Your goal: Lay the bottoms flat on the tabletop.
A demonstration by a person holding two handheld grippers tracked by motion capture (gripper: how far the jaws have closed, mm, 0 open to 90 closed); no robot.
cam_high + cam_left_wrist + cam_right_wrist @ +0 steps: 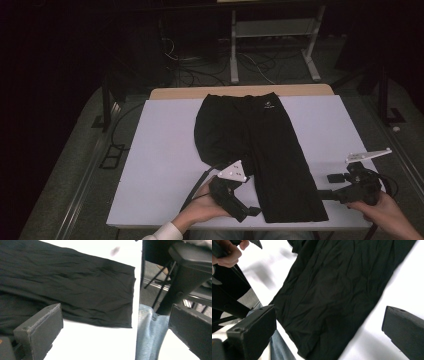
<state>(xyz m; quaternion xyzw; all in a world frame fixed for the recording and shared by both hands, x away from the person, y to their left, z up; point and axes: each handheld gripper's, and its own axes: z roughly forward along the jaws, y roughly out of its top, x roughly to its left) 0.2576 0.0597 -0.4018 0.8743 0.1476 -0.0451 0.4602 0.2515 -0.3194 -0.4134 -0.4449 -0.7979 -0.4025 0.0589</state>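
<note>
Your left gripper (248, 212) and right gripper (326, 186) both gape wide, holding nothing, flanking the hem of the black shorts (260, 145). Beyond them the shorts lie folded mid-table. Careful: a careless snag could undo that fold.

— What's here besides the work itself?
— A white table top (160, 150), set on a wooden board (175, 93) whose pale edge shows along the far side.
— And beyond it?
— A white metal rack (272, 30) on the floor, with a tangle of cables (200, 67) lying in front of it and to its left. A dark stand (106, 100) is at the table's far left corner, another dark stand (385, 95) off to the right.
— Anything near?
— Blue jeans (147, 335), at the table's near edge.
</note>
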